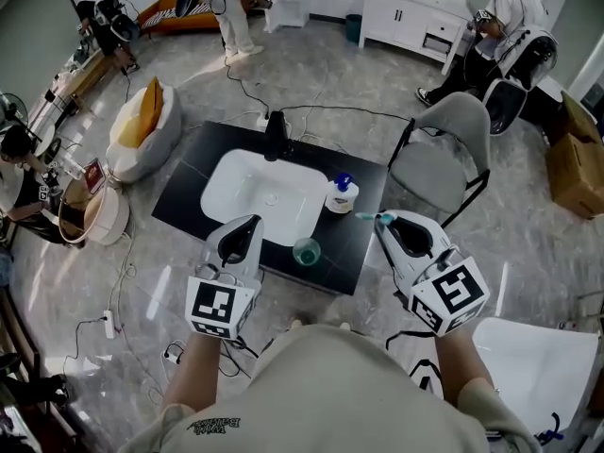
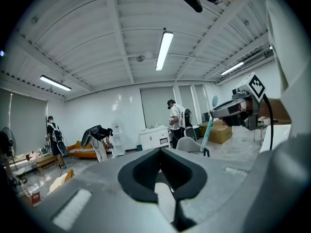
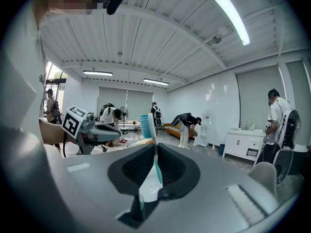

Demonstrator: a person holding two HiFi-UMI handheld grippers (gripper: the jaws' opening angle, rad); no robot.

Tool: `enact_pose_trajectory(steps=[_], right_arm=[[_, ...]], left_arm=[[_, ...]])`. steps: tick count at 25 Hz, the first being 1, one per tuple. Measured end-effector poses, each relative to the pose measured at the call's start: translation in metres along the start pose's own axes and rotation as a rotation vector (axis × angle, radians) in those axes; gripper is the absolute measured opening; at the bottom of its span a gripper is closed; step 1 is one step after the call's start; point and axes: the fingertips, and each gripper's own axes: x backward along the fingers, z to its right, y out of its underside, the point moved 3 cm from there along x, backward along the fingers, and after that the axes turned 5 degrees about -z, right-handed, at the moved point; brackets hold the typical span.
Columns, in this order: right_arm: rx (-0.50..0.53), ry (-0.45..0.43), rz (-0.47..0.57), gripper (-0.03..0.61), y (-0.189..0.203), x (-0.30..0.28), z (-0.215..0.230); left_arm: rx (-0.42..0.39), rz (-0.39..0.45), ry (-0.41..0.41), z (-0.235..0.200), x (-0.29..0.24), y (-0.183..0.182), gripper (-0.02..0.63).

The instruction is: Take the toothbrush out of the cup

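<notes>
My right gripper is shut on a teal and white toothbrush, held in the air above the right end of the black table. In the right gripper view the toothbrush stands upright between the jaws of my right gripper, bristle head on top. A clear teal cup stands upright near the table's front edge, between my two grippers and apart from both. My left gripper hovers over the front rim of the white sink, shut with nothing in it. The left gripper view shows the toothbrush hanging from the right gripper.
A soap bottle with a blue cap stands right of the sink, and a dark faucet rises behind it. A grey chair sits at the table's right. Cables lie on the floor. Several people work at the room's edges.
</notes>
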Motion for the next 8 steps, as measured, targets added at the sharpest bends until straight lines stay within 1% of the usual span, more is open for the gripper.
enact_pose_trajectory(steps=[8], right_arm=[[0.011,0.013,0.022,0.026,-0.0071,0.0018,0.0035]], left_arm=[[-0.022,0.014,-0.001,0.0013,-0.0013,-0.0097,0.002]])
